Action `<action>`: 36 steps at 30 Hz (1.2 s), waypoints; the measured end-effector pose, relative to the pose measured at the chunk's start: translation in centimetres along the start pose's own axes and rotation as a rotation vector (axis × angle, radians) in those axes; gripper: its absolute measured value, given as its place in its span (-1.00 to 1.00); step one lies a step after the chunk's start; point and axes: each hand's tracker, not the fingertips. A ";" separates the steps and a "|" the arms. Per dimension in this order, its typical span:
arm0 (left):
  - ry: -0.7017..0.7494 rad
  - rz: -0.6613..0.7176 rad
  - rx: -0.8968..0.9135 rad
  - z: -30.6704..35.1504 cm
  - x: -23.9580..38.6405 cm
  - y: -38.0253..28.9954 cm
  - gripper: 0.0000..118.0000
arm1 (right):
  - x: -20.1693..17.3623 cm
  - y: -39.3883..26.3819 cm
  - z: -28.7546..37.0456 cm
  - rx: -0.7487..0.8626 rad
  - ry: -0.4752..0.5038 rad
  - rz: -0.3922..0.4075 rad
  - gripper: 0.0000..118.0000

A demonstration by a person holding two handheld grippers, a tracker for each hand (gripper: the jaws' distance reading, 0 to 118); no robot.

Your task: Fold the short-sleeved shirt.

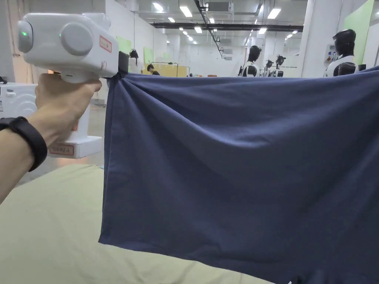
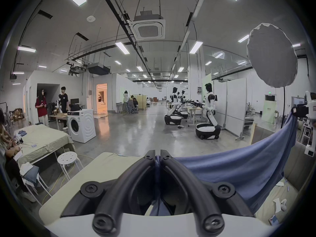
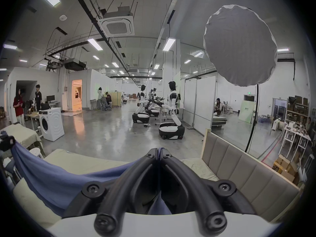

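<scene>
The shirt (image 1: 237, 166) hangs in the air in front of me as a wide navy sheet, stretched between my two hands above the bed (image 1: 48, 229), its lower edge just over the pale green cover. I judge it light and very soft: it sags in a shallow curve along the top edge, wrinkles fan out from each pinch point, and it will drape and swing instead of holding any shape. It looks like plain matte knit, not slippery, so a small pinch at a corner should carry it; the top corners, where I have it now, are the sensible places to hold while I lay it down.

My left hand-held gripper (image 2: 157, 155) has its jaws closed tight on a bunched corner of the cloth. My right hand-held gripper (image 3: 157, 152) is likewise closed, with a sliver of blue fabric squeezed between its tips.
</scene>
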 end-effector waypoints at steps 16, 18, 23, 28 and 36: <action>-0.044 0.079 -0.153 -6.2 1.1 -9.5 -0.99 | -0.9 -7.2 -2.4 -0.024 0.082 0.027 -0.95; -0.054 0.118 -0.148 -5.0 0.4 -12.7 -0.99 | -0.6 -10.0 -1.5 -0.069 0.096 0.054 -0.95; -0.126 0.255 -0.212 0.9 -1.8 -19.9 -0.99 | 0.9 -15.6 3.6 -0.111 0.156 0.100 -0.95; -0.175 0.262 -0.235 10.0 -3.9 -28.4 -0.99 | 2.5 -24.1 12.9 -0.193 0.226 -0.027 -0.95; -0.154 0.396 -0.409 21.9 -7.8 -43.7 -0.99 | 5.3 -40.5 24.7 -0.424 0.200 -0.200 -0.95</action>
